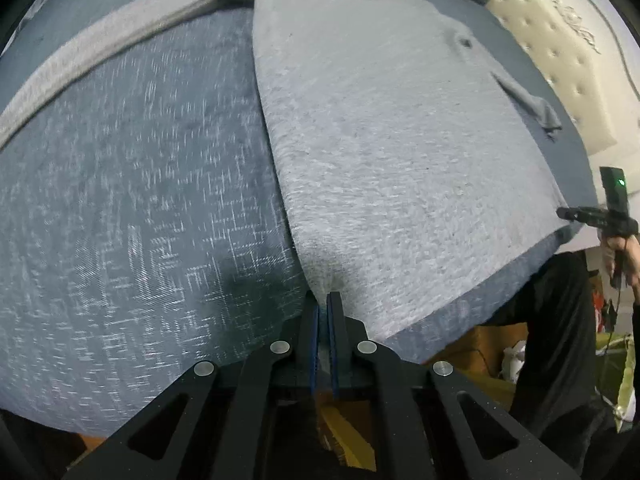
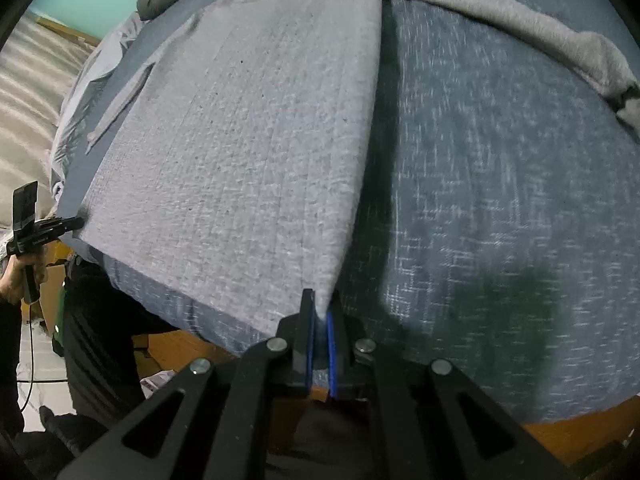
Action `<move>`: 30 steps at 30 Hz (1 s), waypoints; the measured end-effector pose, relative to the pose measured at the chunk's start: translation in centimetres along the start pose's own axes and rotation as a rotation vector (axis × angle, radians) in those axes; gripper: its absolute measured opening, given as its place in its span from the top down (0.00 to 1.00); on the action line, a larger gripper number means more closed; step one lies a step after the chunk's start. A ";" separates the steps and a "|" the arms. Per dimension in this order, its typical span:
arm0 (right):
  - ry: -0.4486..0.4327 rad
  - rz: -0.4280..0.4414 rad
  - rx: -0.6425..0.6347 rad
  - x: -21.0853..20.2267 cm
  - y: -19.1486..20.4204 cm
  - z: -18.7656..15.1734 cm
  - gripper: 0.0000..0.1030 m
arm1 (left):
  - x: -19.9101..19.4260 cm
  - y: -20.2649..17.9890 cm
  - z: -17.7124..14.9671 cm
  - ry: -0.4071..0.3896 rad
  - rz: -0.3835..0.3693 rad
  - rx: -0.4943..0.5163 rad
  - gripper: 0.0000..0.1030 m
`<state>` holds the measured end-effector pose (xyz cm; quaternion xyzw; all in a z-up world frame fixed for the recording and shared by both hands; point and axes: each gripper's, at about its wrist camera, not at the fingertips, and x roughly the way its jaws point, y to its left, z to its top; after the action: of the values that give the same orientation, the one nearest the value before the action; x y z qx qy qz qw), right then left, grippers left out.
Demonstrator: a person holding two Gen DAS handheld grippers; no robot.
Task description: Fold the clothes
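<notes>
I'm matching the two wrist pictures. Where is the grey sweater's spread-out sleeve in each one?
Left wrist view: the sleeve arcs across the upper left, over the blue cover.
Right wrist view: the sleeve runs across the upper right, its cuff near the right edge.
Shared landmark: the sweater's body, a bottom corner pinched in each tool.

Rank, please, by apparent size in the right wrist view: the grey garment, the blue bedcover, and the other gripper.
1. blue bedcover, though nearness inflates it
2. grey garment, close behind
3. left gripper, smallest, and farther away
</notes>
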<state>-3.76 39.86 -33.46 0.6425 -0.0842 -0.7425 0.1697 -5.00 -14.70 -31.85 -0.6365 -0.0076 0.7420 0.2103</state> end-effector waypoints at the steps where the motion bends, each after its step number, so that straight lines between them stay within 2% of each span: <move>1: -0.001 0.000 0.007 0.2 -0.1 0.0 0.95 | 0.5 0.1 0.0 0.006 0.003 -0.011 0.93; 4: -0.018 0.004 0.038 -0.2 -0.8 0.2 0.91 | 0.6 0.3 0.0 0.007 0.010 -0.027 0.92; 6: -0.028 0.007 0.059 -0.4 -1.3 0.3 0.78 | 0.1 0.4 0.1 -0.004 0.017 -0.029 0.89; 8: -0.058 0.007 0.082 -1.6 -2.3 0.7 0.71 | -1.1 0.8 0.7 -0.036 0.038 -0.032 0.88; 9: -0.082 0.005 0.100 -2.5 -3.0 1.0 0.67 | -1.7 1.0 1.1 -0.056 0.050 -0.033 0.85; 12: -0.181 -0.015 0.186 -5.4 -6.1 2.1 0.64 | -3.6 1.3 2.5 -0.124 0.067 -0.033 0.78; 14: -0.260 -0.023 0.256 -7.1 -8.0 2.5 0.63 | -4.5 1.3 3.6 -0.166 0.065 -0.037 0.77; 16: -0.330 -0.057 0.319 -9.0 -10.3 3.2 0.60 | -5.0 0.3 6.0 -0.203 0.071 -0.041 0.77; 18: -0.378 -0.096 0.357 -10.4 -12.0 3.8 0.45 | -5.5 0.2 7.5 -0.235 0.079 -0.040 0.76; 23: -0.454 -0.158 0.455 -13.0 -17.1 5.6 0.44 | -4.3 -1.1 10.2 -0.310 0.063 -0.088 0.75; 30: -0.497 -0.163 0.628 -14.5 -24.1 5.9 0.44 | -2.2 -1.1 13.5 -0.357 0.034 -0.161 0.74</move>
<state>-11.29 66.89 -27.41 0.4686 -0.2938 -0.8244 -0.1198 -17.27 -10.97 -26.87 -0.5094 -0.0933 0.8437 0.1413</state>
